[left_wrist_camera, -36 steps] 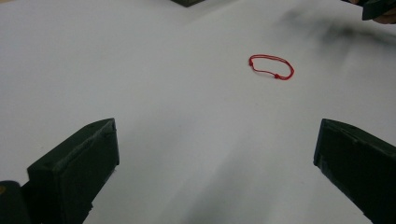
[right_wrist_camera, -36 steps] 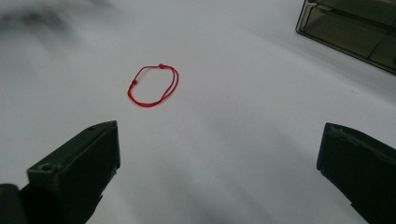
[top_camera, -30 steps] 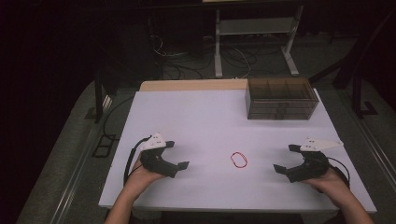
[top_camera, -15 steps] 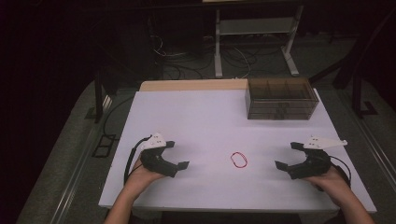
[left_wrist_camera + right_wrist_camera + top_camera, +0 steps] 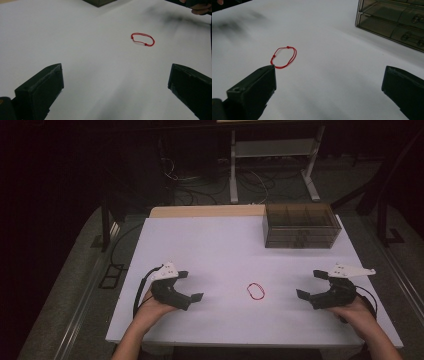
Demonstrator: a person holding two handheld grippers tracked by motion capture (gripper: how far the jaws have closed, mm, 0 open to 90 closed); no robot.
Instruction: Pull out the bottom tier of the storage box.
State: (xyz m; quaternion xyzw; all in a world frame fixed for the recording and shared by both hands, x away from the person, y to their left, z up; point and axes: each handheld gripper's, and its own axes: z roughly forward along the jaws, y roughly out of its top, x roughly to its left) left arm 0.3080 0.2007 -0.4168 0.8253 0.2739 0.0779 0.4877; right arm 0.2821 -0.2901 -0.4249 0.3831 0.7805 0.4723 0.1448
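High view: left gripper [image 5: 190, 286] and right gripper [image 5: 311, 284] low, inward-facing.

- The left gripper [image 5: 189, 286] sits at the near left of the counter, held from below by the left hand [image 5: 150, 306].
- Its black jaws stand wide apart and point right, toward the middle.
- The left forearm comes in from the near edge, angled up and to the right.
- The right gripper [image 5: 311, 284] sits at the near right, held by the right hand [image 5: 356, 310].
- Its jaws are also spread wide and point left.
- The right forearm enters from the near right corner.
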